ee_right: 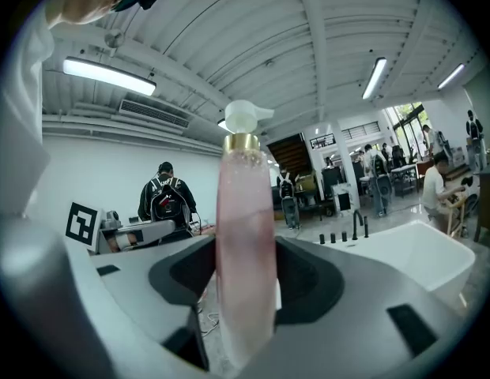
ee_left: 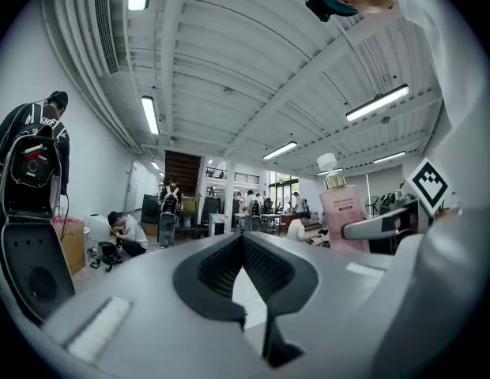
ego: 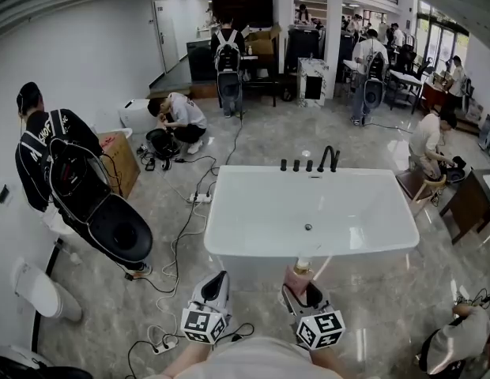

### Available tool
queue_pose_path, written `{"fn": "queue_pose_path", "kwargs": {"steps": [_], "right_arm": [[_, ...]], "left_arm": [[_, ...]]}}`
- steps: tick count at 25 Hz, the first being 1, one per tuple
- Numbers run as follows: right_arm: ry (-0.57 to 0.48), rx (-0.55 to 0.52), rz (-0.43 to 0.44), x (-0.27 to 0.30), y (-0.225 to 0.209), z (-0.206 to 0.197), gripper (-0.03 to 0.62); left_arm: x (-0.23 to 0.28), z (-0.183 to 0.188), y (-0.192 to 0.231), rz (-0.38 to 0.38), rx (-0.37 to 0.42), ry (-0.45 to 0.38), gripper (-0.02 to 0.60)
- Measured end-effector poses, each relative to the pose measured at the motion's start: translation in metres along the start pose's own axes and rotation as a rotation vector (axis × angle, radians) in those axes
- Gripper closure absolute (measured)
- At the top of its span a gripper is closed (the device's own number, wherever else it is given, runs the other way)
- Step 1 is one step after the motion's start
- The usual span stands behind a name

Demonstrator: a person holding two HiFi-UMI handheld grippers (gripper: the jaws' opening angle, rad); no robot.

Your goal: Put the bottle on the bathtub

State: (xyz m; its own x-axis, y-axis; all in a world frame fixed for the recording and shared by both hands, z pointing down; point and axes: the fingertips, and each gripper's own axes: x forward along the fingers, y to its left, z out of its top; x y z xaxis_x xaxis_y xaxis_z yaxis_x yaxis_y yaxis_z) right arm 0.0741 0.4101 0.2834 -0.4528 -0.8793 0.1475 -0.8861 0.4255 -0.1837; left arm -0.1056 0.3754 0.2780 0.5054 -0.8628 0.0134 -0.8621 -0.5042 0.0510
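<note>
The bottle (ee_right: 246,212) is clamped upright in the right tool (ego: 299,284) near the bathtub (ego: 229,212) but not yet set on it, while the left tool (ee_left: 243,247) is closed and empty.

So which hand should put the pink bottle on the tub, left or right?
Right. The right gripper holds the pink bottle upright, close to the near rim of the bathtub. The left gripper is shut with nothing in it.
</note>
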Motion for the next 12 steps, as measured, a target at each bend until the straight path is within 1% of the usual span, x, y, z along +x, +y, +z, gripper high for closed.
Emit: {"fn": "queue_pose_path", "kwargs": {"steps": [4, 12], "right_arm": [[0.002, 0.012, 0.006, -0.004, -0.004, 0.0, 0.37], [0.003, 0.005, 0.014, -0.011, -0.012, 0.002, 0.37]], "left_arm": [[0.002, 0.0, -0.008, -0.001, 0.004, 0.004, 0.572], [0.003, 0.002, -0.016, 0.012, 0.009, 0.004, 0.572]]}}
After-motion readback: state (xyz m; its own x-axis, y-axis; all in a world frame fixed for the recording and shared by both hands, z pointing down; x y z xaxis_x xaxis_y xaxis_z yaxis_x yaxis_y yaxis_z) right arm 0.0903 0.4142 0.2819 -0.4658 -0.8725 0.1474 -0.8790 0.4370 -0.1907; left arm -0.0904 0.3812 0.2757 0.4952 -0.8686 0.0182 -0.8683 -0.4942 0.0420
